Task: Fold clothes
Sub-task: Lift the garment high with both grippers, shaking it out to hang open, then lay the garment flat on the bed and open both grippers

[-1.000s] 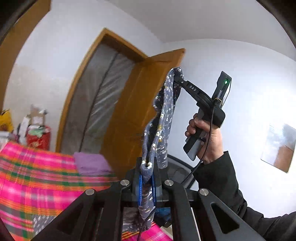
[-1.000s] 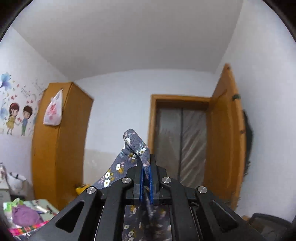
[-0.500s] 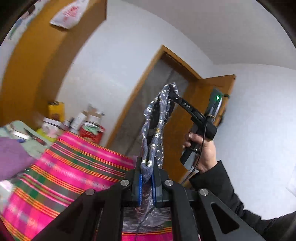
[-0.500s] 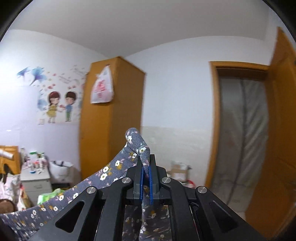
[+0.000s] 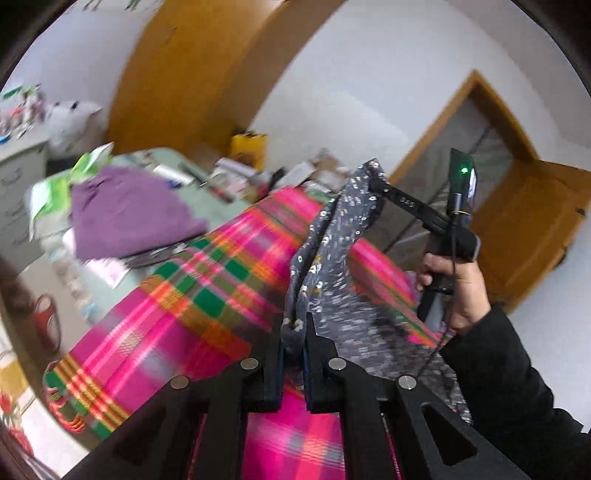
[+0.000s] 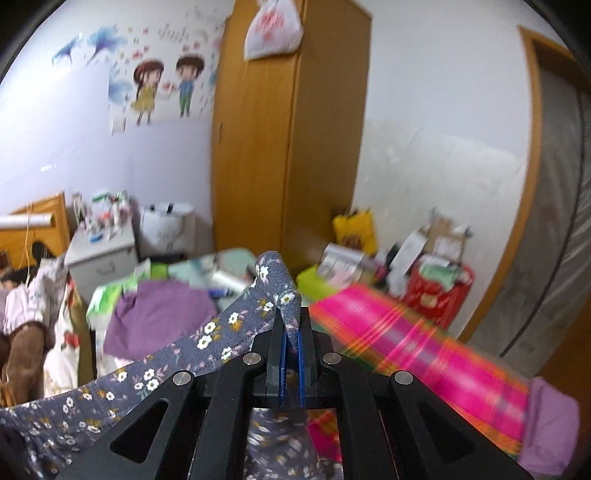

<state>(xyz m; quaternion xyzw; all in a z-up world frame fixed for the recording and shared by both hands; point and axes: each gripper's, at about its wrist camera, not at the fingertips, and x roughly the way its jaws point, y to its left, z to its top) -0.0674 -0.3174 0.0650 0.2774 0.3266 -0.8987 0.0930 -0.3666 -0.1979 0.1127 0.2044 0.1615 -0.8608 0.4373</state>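
The flowery grey cloth (image 5: pixel 325 258) hung in the air between the two grippers, above the bed. The left gripper (image 5: pixel 293 334) was squeezed almost shut on one bunched corner of the cloth. The right gripper (image 6: pixel 290 334) was pinched tight on another corner, and a little fold of the cloth stuck up over its blue pads (image 6: pixel 300 350). In the left wrist view, the right gripper (image 5: pixel 373 181) was seen from the side, up high near the door side of the bed, with the person's hand (image 5: pixel 458 291) around its handle and a black sleeve (image 5: pixel 517 398) behind it. A green light (image 5: pixel 463 170) glowed on top of it.

The cloth stretched from one gripper to the other, and the rest of it drooped down toward the pink checked blanket (image 5: pixel 192 306) on the bed. Its lowest part lay close over the blanket by the near edge, but the blur hid whether it touched.

A purple cloth (image 5: pixel 125 218) lay at the far corner of the bed, on a messy pile of things. A tall wooden wardrobe (image 6: pixel 288 129) stood behind the bed, with a white bag (image 6: pixel 273 27) hanging at its top. A sticker of two children (image 6: pixel 166 88) was on the wall. A wooden door (image 5: pixel 524 229) stood open.
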